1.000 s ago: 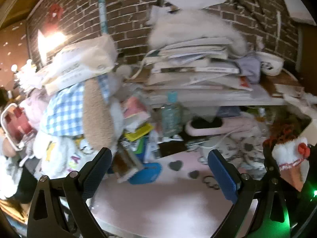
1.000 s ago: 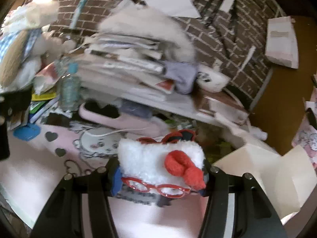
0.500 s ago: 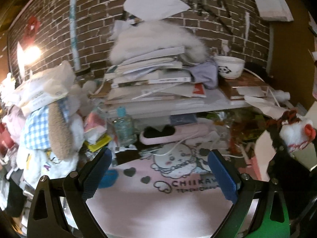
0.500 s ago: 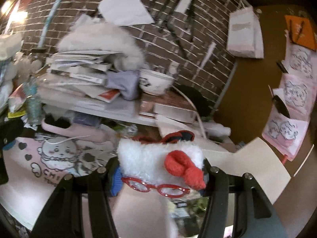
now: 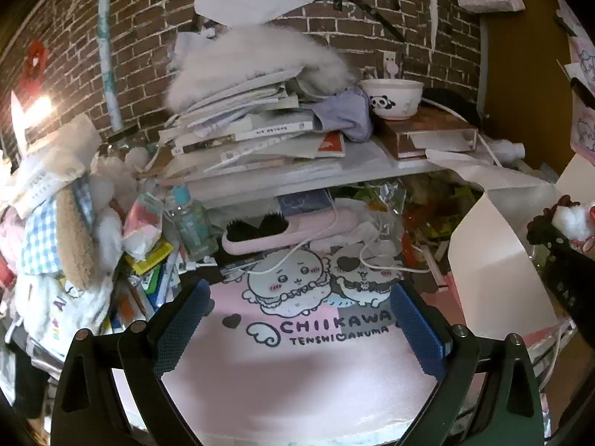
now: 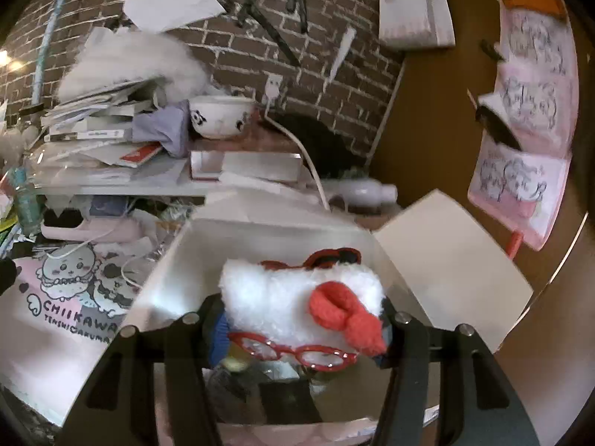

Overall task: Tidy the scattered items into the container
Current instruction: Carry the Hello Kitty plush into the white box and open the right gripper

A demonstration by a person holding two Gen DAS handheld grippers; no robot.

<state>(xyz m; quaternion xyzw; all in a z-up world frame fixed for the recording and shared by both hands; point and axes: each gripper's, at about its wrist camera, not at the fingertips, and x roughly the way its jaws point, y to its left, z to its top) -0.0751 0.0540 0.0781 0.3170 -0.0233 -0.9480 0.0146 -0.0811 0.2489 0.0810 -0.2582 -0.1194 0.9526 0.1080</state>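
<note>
The pink mat (image 5: 297, 379), printed "CHIIKAWA TENSHI AKUMA", lies bare near the left gripper (image 5: 299, 329), whose blue-padded jaws stand wide and empty; clutter crowds its far and left edges. At its right sits the open white box (image 6: 260, 238), flaps spread, its interior open. Over it the right gripper (image 6: 303, 329) is clamped on a white plush toy (image 6: 282, 297) with a red bow and red glasses.

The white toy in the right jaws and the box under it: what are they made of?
The white toy looks like fluffy plush: shaggy matte pile, a red fabric bow, and thin, glossy red glasses, probably plastic. The box looks like smooth, matte white cardboard: thin, flat flaps folded open at creases.
</note>
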